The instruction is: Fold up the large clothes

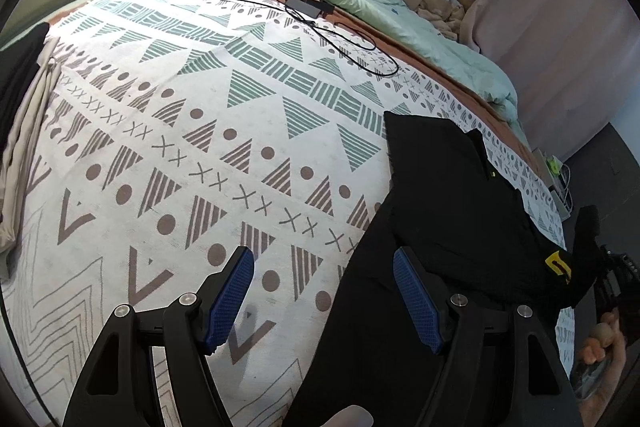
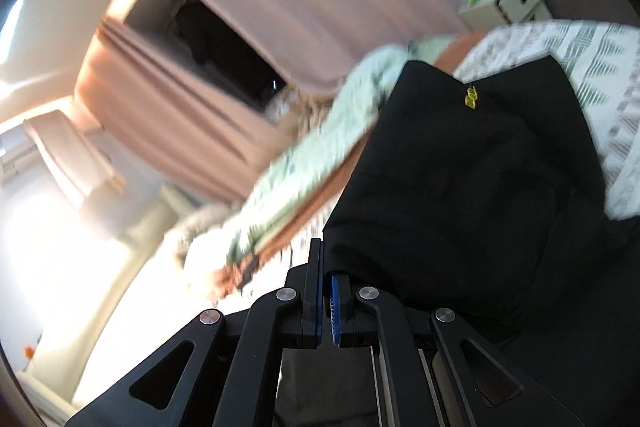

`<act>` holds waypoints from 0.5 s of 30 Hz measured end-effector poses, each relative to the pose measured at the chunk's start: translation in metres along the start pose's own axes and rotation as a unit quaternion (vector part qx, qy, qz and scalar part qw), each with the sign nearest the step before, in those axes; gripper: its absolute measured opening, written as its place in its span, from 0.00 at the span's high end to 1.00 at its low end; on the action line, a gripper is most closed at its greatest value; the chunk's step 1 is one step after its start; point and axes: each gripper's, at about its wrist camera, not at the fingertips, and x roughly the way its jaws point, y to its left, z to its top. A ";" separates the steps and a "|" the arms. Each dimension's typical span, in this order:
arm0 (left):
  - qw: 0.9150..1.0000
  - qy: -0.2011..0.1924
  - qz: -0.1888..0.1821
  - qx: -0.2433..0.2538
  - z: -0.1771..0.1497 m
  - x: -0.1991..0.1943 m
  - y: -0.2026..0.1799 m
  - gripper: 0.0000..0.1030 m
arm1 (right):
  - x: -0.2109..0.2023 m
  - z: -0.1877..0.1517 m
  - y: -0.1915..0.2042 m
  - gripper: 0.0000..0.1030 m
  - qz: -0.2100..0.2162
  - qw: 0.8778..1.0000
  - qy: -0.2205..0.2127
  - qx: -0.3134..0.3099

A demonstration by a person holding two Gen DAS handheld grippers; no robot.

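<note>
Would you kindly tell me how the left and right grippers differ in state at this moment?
The left gripper is open and holds nothing; the right gripper is shut on the black garment. The left one hangs above the patterned bedspread at the garment's edge. Both have blue pads.

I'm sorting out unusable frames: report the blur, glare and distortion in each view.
Left wrist view: sharp and evenly lit, fisheye bends the patterned bedspread; left hand-held gripper open. Right wrist view: motion-blurred curtains and bedding, blown-out glare at lower left, tilted horizon; right hand-held gripper and the black garment it pinches stay fairly crisp.
</note>
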 end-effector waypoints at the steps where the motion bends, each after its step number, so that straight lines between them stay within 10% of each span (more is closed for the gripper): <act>1: 1.000 -0.001 -0.002 -0.002 0.001 -0.001 0.002 0.29 | 0.011 -0.005 0.000 0.96 -0.007 1.000 0.017 -0.004; 13: 1.000 -0.002 -0.017 -0.004 0.003 -0.004 -0.005 0.29 | 0.104 -0.072 0.010 0.92 -0.080 0.966 0.232 -0.081; 15: 1.000 -0.004 -0.015 0.003 0.002 -0.005 -0.009 0.29 | 0.106 -0.075 0.014 0.75 -0.068 0.965 0.242 -0.071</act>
